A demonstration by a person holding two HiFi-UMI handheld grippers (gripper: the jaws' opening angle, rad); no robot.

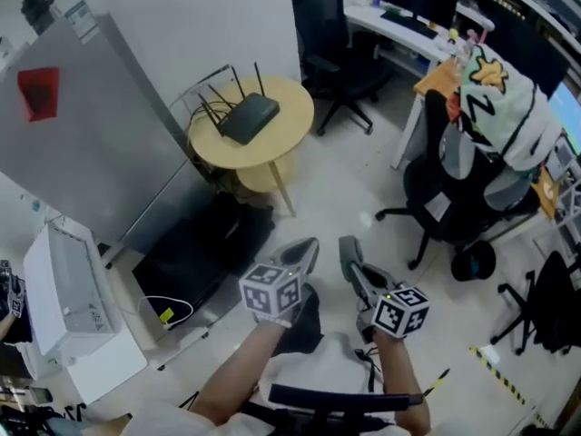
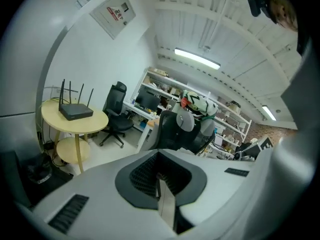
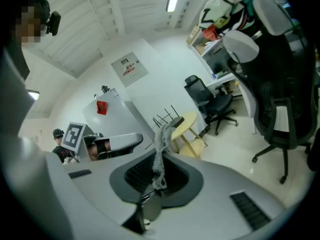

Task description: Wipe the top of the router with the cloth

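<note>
The flat black router [image 1: 247,117] lies on the round yellow tabletop [image 1: 292,107], well apart from both grippers. Its long axis runs diagonally and its antennas stand upright. The right gripper [image 1: 350,254] has its jaws pressed on a thin grey cloth [image 3: 159,151]. The left gripper [image 1: 305,251] has its jaws together, holding nothing.
</note>
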